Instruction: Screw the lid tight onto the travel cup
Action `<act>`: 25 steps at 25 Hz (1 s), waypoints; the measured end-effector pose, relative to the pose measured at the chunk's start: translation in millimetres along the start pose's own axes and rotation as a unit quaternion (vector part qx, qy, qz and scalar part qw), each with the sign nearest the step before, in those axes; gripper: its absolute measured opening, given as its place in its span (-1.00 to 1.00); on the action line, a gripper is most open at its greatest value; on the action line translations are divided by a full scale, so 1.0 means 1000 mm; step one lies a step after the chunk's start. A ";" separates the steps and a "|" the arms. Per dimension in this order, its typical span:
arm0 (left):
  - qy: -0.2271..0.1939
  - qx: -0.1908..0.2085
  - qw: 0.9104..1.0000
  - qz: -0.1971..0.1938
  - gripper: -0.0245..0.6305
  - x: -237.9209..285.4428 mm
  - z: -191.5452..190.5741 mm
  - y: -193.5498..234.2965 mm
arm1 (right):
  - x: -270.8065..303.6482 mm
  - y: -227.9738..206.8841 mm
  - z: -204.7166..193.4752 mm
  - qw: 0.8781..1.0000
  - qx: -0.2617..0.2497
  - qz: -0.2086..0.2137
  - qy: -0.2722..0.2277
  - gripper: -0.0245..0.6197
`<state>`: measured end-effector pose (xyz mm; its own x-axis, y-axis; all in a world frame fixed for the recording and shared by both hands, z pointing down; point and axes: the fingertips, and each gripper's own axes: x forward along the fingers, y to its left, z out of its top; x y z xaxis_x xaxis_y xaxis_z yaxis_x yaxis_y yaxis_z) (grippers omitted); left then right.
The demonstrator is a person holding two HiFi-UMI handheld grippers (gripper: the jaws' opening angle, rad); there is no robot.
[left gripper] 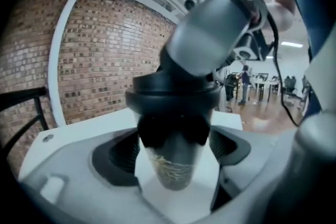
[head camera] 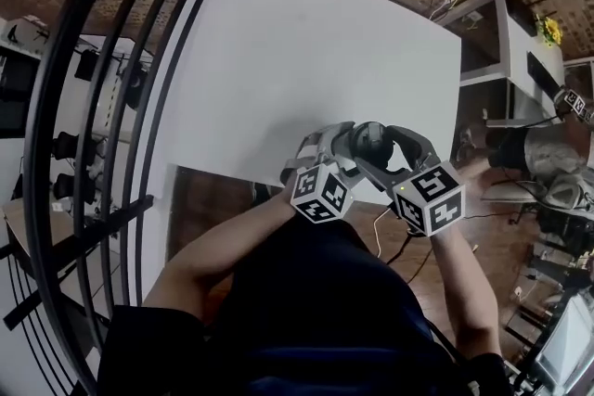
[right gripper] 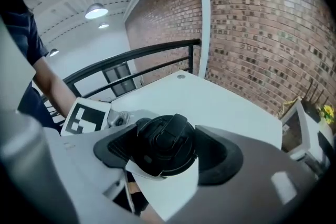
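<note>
The left gripper has its jaws closed on the body of the travel cup, held over the near right part of the white table. The right gripper grips with its jaws the black lid, which sits on top of the cup

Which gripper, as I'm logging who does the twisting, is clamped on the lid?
The right gripper: its jaws clamp the black lid, while the left gripper holds the travel cup lower, round its body.
</note>
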<state>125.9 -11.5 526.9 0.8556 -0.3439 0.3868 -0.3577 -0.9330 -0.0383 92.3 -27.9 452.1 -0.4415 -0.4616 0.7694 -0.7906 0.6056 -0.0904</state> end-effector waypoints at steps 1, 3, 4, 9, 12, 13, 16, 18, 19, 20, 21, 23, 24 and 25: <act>-0.003 0.014 1.000 -0.025 0.34 -0.003 0.000 0.000 | 0.001 0.002 -0.001 1.000 -0.022 0.010 0.002 0.16; 0.003 0.070 0.993 -0.090 0.39 -0.007 -0.001 0.001 | 0.002 0.007 -0.002 0.995 -0.087 0.050 0.007 0.16; 0.013 0.097 0.987 -0.126 0.41 -0.007 -0.002 0.001 | 0.002 0.010 -0.002 0.989 -0.124 0.075 0.008 0.16; 0.045 0.148 0.969 -0.193 0.31 -0.005 -0.008 -0.005 | 0.003 0.019 -0.001 0.969 -0.199 0.144 0.022 0.16; 0.020 0.110 0.985 -0.128 0.30 -0.006 -0.012 -0.005 | 0.009 0.015 -0.007 0.987 -0.132 0.091 0.020 0.16; 0.012 0.095 0.990 -0.101 0.30 -0.008 -0.016 -0.003 | 0.014 0.017 -0.007 0.993 -0.099 0.066 0.014 0.16; 0.003 0.047 0.999 -0.022 0.29 -0.022 -0.042 0.007 | 0.038 0.031 -0.007 1.000 -0.026 0.012 0.000 0.16; 0.012 0.019 1.000 0.002 0.30 -0.036 -0.062 0.012 | 0.054 0.048 -0.004 1.000 -0.017 0.011 -0.005 0.16; 0.017 0.010 1.000 0.001 0.30 -0.043 -0.070 0.013 | 0.061 0.056 -0.003 1.000 -0.018 0.018 -0.007 0.16; 0.020 0.009 1.000 -0.009 0.30 -0.050 -0.077 0.015 | 0.067 0.060 -0.003 0.999 -0.018 0.025 -0.010 0.16; 0.020 0.017 0.999 -0.025 0.30 -0.053 -0.082 0.018 | 0.072 0.060 -0.004 0.999 -0.018 0.027 -0.011 0.16; 0.018 0.056 0.996 -0.071 0.33 -0.044 -0.082 0.022 | 0.070 0.045 -0.003 0.999 -0.029 0.018 -0.013 0.16; 0.020 0.078 0.992 -0.099 0.34 -0.035 -0.080 0.022 | 0.064 0.036 -0.004 0.999 -0.039 0.014 -0.013 0.16; 0.026 0.096 0.987 -0.127 0.35 -0.025 -0.078 0.020 | 0.059 0.029 -0.005 0.999 -0.050 0.015 -0.014 0.16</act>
<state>68.1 -13.6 588.7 0.8867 -0.0956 0.4523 -0.0532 -0.9930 -0.1054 45.4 -33.9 497.7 -0.4776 -0.4590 0.7491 -0.7309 0.6807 -0.0489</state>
